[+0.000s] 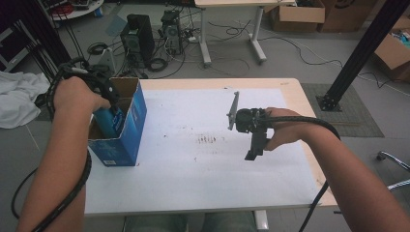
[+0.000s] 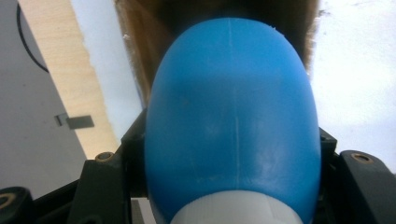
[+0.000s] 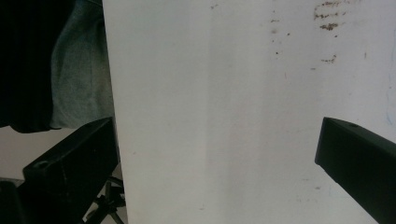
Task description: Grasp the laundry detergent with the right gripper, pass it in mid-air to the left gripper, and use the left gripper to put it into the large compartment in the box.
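A blue bottle (image 1: 110,122) (image 2: 233,121) with a white cap end hangs partly inside the open top of a blue cardboard box (image 1: 131,126) at the table's left edge. My left gripper (image 1: 112,105) (image 2: 231,149) is shut on the bottle, one black jaw on each side of it. The box's brown inner wall (image 2: 135,42) rises just beyond the bottle. My right gripper (image 1: 255,147) (image 3: 217,154) hovers over the right half of the white sheet (image 1: 193,164) (image 3: 219,93), open, with nothing between its fingers.
The white sheet covers most of the wooden table (image 1: 290,89) and has small brown stains (image 1: 208,139) at its middle. On the floor beyond stand computer towers (image 1: 138,36), cables, another table's legs (image 1: 205,38) and cardboard boxes (image 1: 295,14). A black post (image 1: 358,53) rises at the right.
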A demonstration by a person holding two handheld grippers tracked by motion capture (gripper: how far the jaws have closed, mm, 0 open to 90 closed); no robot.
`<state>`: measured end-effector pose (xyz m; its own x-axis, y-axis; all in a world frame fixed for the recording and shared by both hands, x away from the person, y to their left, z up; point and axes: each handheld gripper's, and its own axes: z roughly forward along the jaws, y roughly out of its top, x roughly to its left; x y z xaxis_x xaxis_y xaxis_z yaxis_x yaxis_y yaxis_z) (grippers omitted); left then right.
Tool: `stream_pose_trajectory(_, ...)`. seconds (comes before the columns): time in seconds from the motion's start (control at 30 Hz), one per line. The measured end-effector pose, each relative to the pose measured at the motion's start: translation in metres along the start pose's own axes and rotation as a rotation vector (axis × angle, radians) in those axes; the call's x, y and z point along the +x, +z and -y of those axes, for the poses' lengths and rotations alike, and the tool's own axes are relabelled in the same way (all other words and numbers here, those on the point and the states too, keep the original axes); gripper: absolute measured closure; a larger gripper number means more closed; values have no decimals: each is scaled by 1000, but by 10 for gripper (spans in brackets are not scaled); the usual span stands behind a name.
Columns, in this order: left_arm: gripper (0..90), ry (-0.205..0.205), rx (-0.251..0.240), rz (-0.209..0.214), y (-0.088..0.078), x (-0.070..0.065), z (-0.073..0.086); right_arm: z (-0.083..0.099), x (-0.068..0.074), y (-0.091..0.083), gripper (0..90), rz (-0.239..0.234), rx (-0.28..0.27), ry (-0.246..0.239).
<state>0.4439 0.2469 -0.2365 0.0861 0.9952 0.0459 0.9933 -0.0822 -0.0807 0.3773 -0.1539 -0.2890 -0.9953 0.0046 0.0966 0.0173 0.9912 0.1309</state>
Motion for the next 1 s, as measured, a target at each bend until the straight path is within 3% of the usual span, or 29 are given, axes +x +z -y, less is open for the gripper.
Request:
stream_pose_trajectory(0.27,390,15,21,-16,27,1,-4,0,-4,6,0,-9,6,6)
stream_pose_trajectory(0.47,390,23,3,-21,33,0,-5,-1,-4,9,0,-19,2,6)
stream_pose_trajectory(0.8,391,28,19,-6,52,0,-7,1,-5,10,0,-19,-6,7)
stream_pose_trajectory(1.0,391,44,-2,-1,53,1,-6,2,-6,11,0,-24,-7,12)
